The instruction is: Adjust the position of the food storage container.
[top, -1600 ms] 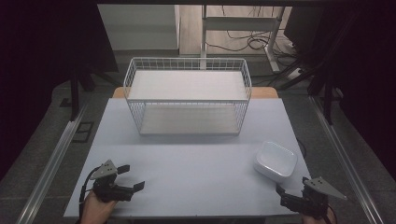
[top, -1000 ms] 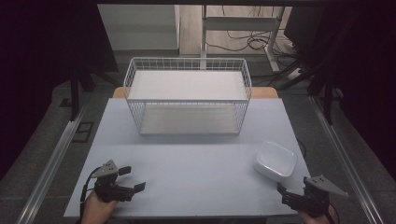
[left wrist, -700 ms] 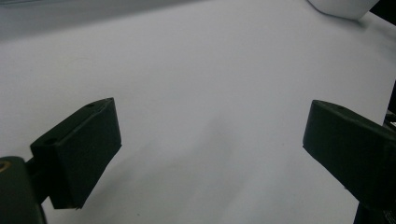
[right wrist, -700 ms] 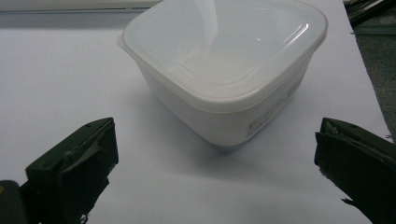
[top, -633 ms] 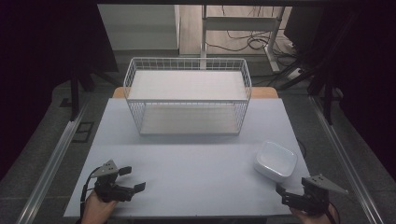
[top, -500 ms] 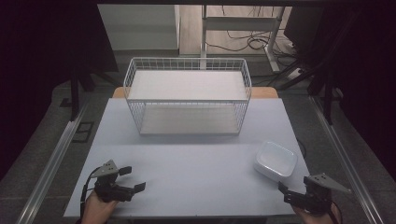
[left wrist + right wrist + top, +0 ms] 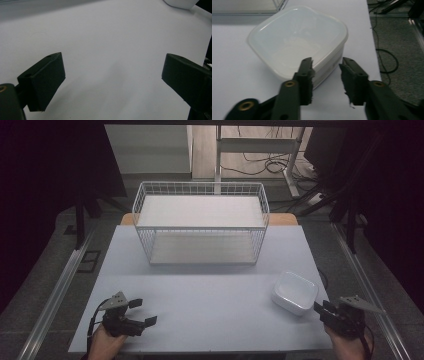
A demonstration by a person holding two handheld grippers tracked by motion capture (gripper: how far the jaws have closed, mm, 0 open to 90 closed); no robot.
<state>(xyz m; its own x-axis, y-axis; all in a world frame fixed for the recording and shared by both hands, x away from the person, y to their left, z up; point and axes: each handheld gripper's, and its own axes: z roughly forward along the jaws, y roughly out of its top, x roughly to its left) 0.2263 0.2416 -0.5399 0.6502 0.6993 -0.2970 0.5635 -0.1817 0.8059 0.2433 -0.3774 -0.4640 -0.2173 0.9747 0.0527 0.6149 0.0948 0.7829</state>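
- Since the earlier frame, the right gripper (image 7: 320, 308) has edged in toward the white container (image 7: 295, 292) on the worktop (image 7: 210, 295), and its fingers (image 7: 305, 75) have just been closing from wide apart to a narrow gap.
- Seen from the right gripper view, the container (image 7: 297, 42) sits just ahead of the fingertips, its near corner almost level with them and lying in front of the left-hand finger rather than in the gap.
- Nothing is between the right fingers; whether the left-hand one touches the container's wall cannot be told, and bare worktop shows through the gap.
- Open side up, the container shows a pale interior.
- At the lower left of the high view, the left gripper (image 7: 139, 312) rests in place in the person's hand, its fingers (image 7: 45, 80) spread wide and holding nothing.
- From the left gripper view, plain worktop lies between and ahead of those fingers, with a corner of the container (image 7: 178, 3) far off beyond the right-hand fingertip.
- Well beyond both sets of fingers, toward the far edge of the worktop, stands a white wire basket (image 7: 200, 227).
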